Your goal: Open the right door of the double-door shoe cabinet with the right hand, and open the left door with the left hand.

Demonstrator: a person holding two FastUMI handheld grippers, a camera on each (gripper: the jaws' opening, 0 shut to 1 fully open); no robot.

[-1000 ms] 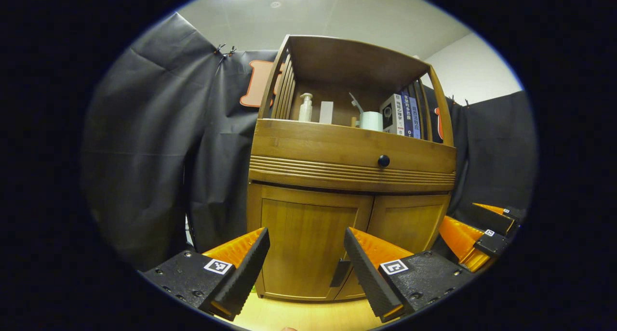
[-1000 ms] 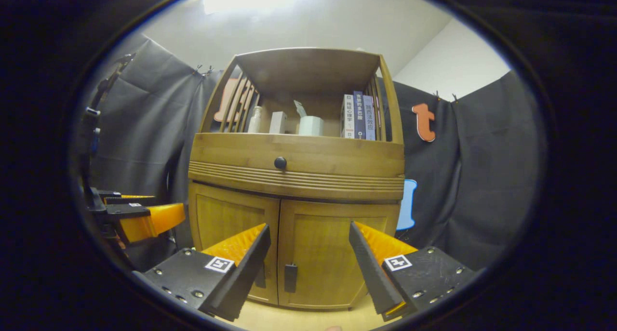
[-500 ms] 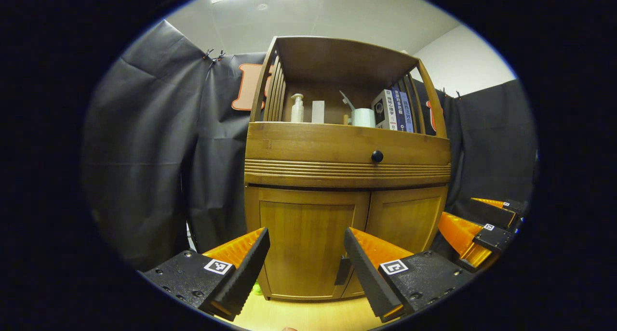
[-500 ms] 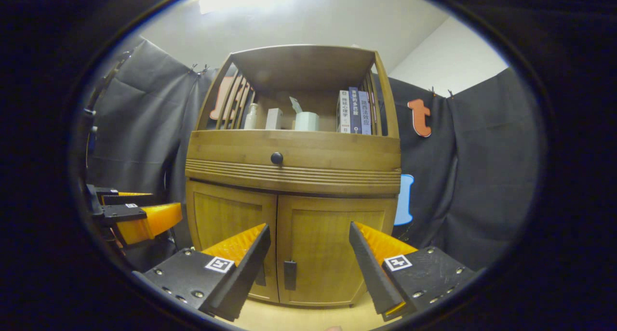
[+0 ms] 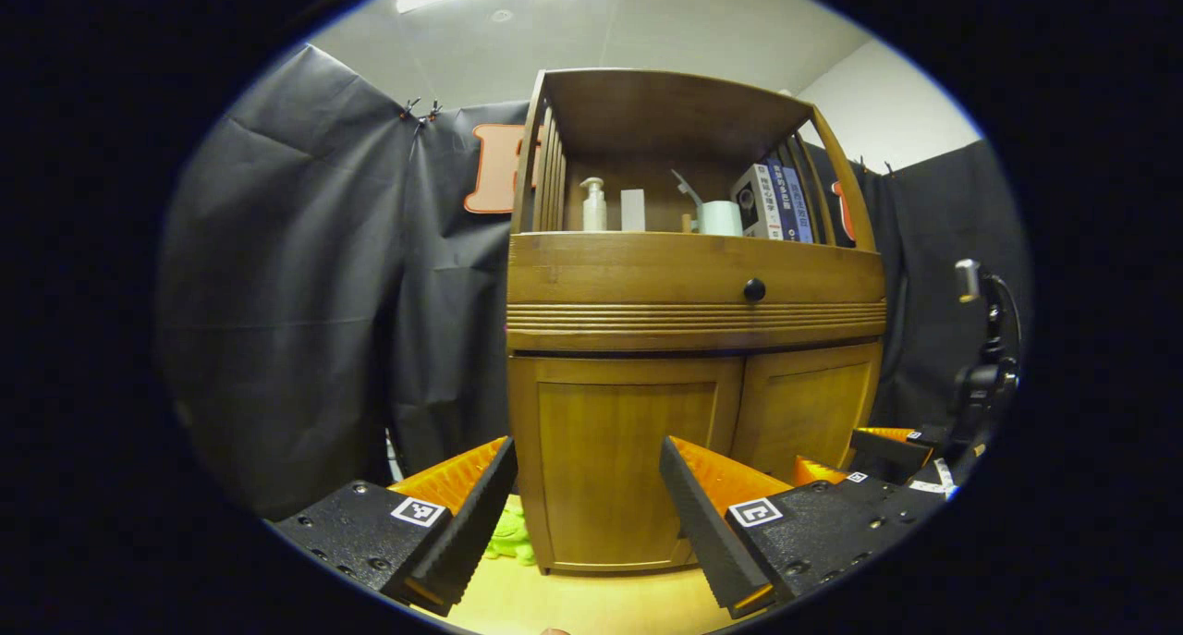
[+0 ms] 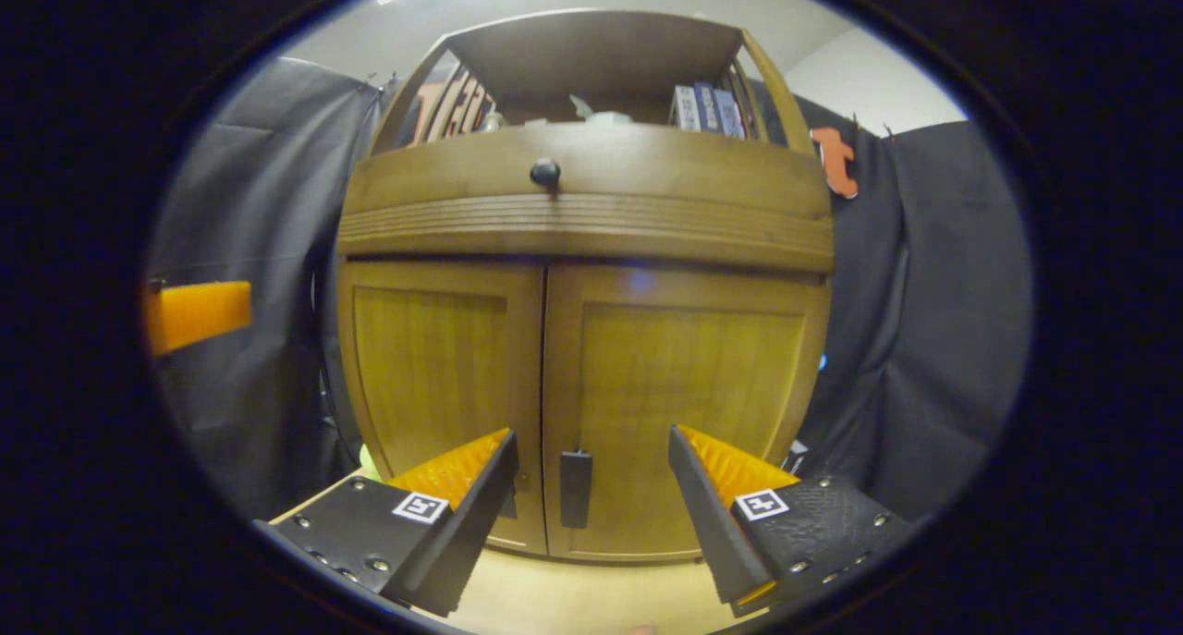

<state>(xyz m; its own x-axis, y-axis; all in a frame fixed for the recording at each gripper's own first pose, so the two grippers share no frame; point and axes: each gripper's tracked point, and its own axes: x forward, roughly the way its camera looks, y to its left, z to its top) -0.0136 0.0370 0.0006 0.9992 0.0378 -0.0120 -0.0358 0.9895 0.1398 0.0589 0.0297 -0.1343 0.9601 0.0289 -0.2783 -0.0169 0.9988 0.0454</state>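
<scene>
The wooden shoe cabinet (image 6: 591, 210) stands close ahead, both doors closed. In the right gripper view, my right gripper (image 6: 591, 501) is open, low before the right door (image 6: 689, 395). That door's black handle (image 6: 575, 487) stands between the fingers, a little beyond them. The left door (image 6: 434, 376) is beside it, its handle mostly hidden by my finger. In the left gripper view, my left gripper (image 5: 587, 506) is open, farther back, facing the left door (image 5: 628, 450). The right door (image 5: 802, 404) lies beyond. The right gripper (image 5: 878, 450) shows low at the right.
A drawer with a black knob (image 6: 544, 171) sits above the doors. The open shelf holds a pump bottle (image 5: 593, 205), a roll and books (image 5: 776, 202). A green toy (image 5: 508, 533) lies on the light wooden floor (image 5: 591, 603) by the cabinet's left corner. A black stand (image 5: 981, 376) is at the right.
My right gripper has dropped lower and come much closer to the doors, its handle now between the fingers. My left gripper has shifted left and slightly back; the cabinet sits farther right in its view.
</scene>
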